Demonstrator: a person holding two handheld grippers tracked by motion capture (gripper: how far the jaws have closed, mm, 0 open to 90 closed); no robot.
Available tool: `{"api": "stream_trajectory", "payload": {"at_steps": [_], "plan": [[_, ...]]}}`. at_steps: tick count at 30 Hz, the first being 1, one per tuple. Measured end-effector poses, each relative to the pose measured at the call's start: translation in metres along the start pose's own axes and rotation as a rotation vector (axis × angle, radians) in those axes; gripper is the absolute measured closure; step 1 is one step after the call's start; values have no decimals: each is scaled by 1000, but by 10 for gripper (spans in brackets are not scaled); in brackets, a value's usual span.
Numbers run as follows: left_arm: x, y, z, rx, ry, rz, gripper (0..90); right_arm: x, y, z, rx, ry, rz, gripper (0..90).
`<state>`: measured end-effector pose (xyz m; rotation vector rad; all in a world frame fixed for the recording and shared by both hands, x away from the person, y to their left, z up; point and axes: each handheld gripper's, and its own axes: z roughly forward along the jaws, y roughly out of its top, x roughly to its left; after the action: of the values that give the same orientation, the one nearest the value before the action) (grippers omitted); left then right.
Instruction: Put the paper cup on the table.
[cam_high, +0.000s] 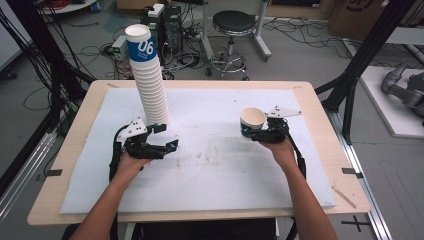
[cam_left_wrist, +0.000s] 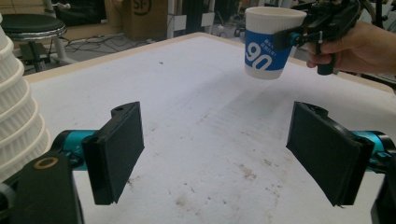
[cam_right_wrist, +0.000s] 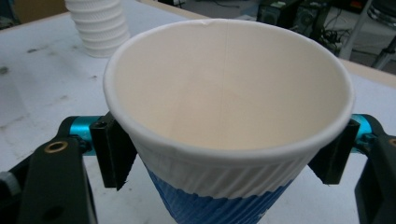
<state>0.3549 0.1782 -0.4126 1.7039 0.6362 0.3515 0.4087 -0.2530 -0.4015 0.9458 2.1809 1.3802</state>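
step in hand: by the look of it, a single paper cup (cam_high: 252, 121) was being carried away from the tall cup stack (cam_high: 149, 80), to be set down on the surface (cam_high: 210, 165).
doing it well: the cup probably wanted a light, level grip just under the rim, lowered upright onto the white mat before release; too hard a squeeze would likely crush the ribbed wall.
left tool (cam_left_wrist: 215, 154): jaws spread wide, nothing between them; it sat low over the mat, just beside the foot of the stack.
stack: stood upright at the left rear of the mat, leaning slightly.
right tool (cam_right_wrist: 224, 154): jaws clamped on opposite sides of the cup, below the rim; cup upright, empty, held clear above the mat's right half.
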Motion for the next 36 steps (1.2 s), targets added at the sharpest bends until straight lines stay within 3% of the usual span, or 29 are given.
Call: {"api": "stream_trajectory", "payload": {"at_steps": [5,12,16,23,28,31,36], "plan": [[1,-2,-1,1,3,-6,185,-7,-9,9,30,-21,47,228],[1,-3,-1,6,10,-4,185,-11,-23,11,71,-40,69,221],[1,-3,-1,10,11,-5,185,-14,-29,8,59,-38,96,214],[2,-4,-2,15,14,-2,185,-10,-36,2,71,-32,86,200],[2,-5,-3,16,17,-11,185,-9,-45,-1,145,-36,74,198],[2,-5,-4,14,19,-6,185,-13,-46,-7,129,-33,91,198],[3,-6,-4,13,20,-9,186,-12,-48,-18,144,-20,72,198]]}}
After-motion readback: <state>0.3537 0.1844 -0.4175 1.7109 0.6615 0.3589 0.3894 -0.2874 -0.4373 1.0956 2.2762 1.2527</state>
